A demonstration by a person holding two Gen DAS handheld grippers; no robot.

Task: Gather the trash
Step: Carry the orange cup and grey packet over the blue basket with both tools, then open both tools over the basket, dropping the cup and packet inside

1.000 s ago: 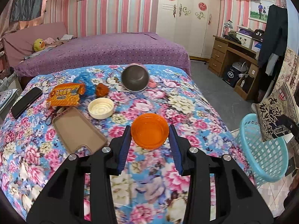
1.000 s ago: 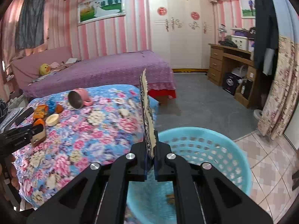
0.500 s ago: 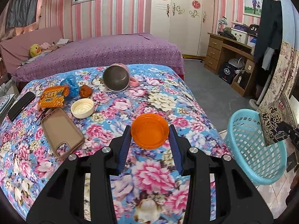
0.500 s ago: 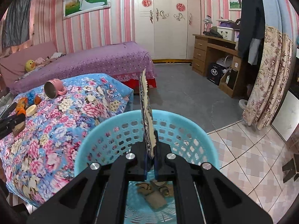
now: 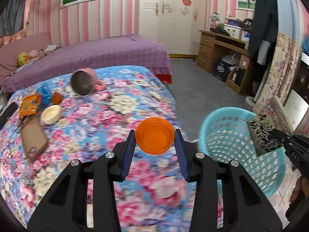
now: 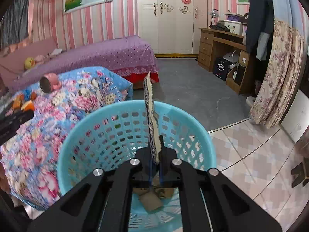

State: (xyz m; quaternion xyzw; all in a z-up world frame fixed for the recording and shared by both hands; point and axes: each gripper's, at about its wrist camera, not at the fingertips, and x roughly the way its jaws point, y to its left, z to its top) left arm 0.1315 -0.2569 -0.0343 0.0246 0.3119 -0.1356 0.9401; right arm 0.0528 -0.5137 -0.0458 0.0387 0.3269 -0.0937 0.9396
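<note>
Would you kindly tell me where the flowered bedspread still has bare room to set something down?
The flowered bedspread lies bare from the tipped pink steel-lined mug across to its floor-side edge, and toward the blue plastic basket. The far-left side is crowded: orange snack packet, cream round lid, brown phone case.

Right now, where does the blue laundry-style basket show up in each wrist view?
Left wrist: the blue basket sits lower right, beside the floral bed's corner, right of the orange lid.
Right wrist: the basket fills the lower centre, directly under the dark wrapper.
Shared landmark: the pink mug lying on the floral bed.
</note>
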